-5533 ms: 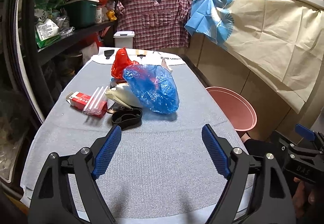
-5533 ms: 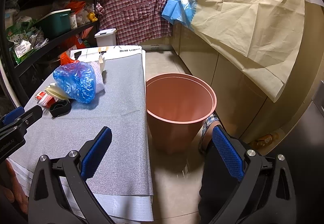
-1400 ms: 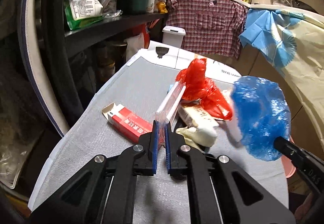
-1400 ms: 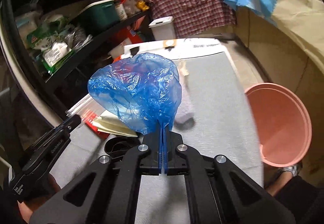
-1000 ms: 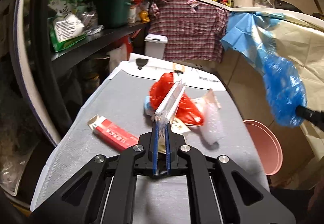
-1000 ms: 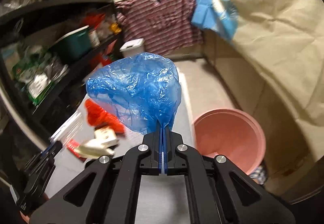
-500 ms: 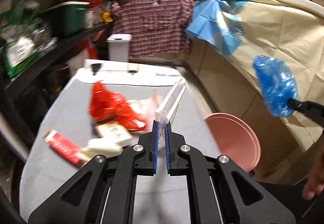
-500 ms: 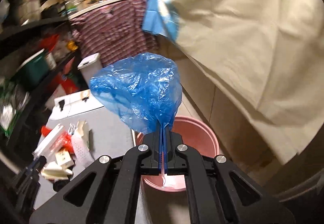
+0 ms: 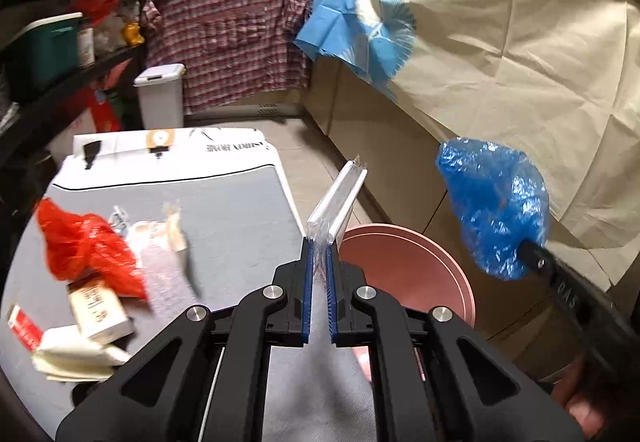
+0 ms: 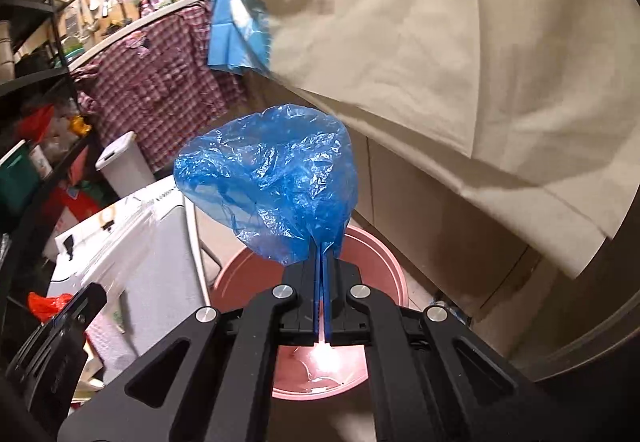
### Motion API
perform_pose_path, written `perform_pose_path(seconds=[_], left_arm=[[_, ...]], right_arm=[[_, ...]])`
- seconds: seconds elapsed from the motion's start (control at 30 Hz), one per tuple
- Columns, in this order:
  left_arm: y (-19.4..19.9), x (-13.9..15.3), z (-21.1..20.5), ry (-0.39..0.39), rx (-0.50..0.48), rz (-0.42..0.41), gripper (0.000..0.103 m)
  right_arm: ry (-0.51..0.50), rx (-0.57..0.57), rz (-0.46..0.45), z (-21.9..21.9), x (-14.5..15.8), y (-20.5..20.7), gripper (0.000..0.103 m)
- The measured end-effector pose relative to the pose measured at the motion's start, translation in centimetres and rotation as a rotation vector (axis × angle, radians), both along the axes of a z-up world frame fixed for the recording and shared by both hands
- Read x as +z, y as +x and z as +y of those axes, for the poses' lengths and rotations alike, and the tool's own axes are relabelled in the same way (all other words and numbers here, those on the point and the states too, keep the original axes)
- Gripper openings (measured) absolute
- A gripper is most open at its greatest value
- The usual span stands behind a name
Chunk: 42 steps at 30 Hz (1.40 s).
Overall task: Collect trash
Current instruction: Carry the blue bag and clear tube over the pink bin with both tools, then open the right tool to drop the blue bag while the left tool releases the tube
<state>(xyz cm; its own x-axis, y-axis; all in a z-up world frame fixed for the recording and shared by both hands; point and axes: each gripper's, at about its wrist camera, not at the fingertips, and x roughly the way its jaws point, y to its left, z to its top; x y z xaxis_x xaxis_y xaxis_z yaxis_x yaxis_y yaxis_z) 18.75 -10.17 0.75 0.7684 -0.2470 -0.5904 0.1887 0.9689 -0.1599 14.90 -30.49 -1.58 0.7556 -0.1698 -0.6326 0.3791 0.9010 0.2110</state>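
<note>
We are partway through the collection, with two pieces in hand and neither yet dropped. Our right tongs are pinched fully together on the gathered neck of a crumpled blue thin-plastic bag, which billows up above the jaws. In the right wrist view that bag hangs directly over the round pink plastic bin standing on the floor beside the grey cloth-covered bench; in the left wrist view the same bag sits above and to the right of the bin's rim.

Our left tongs are closed to a narrow gap on a clear plastic sleeve of white straws, which sticks up and forward from the jaws, its far end over the bench edge near the bin but, we judge, not yet over the opening.

The bin's inside looks nearly bare: we see only a glare and perhaps a thin clear scrap at the bottom, so little or nothing has gone in.

Left on the bench are a crumpled red plastic bag, a clear bubbly wrap with a scrap of cream paper beside it, a small white printed carton, a red-and-white flat box at the left edge, and folded cream paper nearest us.

By our reckoning, the two held items need releasing into the bin, then several more trips remain.
</note>
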Motion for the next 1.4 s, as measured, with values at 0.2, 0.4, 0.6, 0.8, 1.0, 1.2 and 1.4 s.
perform_pose_path(seconds=[0.2, 0.4, 0.6, 0.8, 1.0, 1.2, 1.4], left_arm=[[1.9, -1.6, -1.4, 0.026, -0.046, 0.027, 0.006], [3.1, -2.9, -1.8, 0.047, -0.077, 0.06, 0.006], [3.9, -3.2, -2.6, 0.051, -0.098, 0.071, 0.006], [4.1, -2.9, -3.4, 0.046, -0.129, 0.066, 0.013], [3.9, -2.7, -2.7, 0.032, -0.12, 0.064, 0.022], [3.6, -2.5, -2.3, 0.025, -0.118, 0.057, 0.022], [2.8, -1.5, -1.3, 0.009, -0.124, 0.045, 0.024]], right_arm=[[-0.005, -0.038, 0.029, -0.7, -1.6, 0.2, 0.001], [0.005, -0.06, 0.098, -1.1, -3.9, 0.7, 0.001], [0.003, -0.061, 0.122, -1.1, -4.8, 1.0, 0.001], [0.012, -0.067, 0.146, -1.3, -5.1, 1.5, 0.007], [0.008, -0.076, 0.143, -1.3, -5.0, 1.5, 0.053], [0.005, -0.069, 0.139, -1.0, -4.7, 1.5, 0.053], [0.016, -0.063, 0.125, -0.7, -4.1, 1.2, 0.055]])
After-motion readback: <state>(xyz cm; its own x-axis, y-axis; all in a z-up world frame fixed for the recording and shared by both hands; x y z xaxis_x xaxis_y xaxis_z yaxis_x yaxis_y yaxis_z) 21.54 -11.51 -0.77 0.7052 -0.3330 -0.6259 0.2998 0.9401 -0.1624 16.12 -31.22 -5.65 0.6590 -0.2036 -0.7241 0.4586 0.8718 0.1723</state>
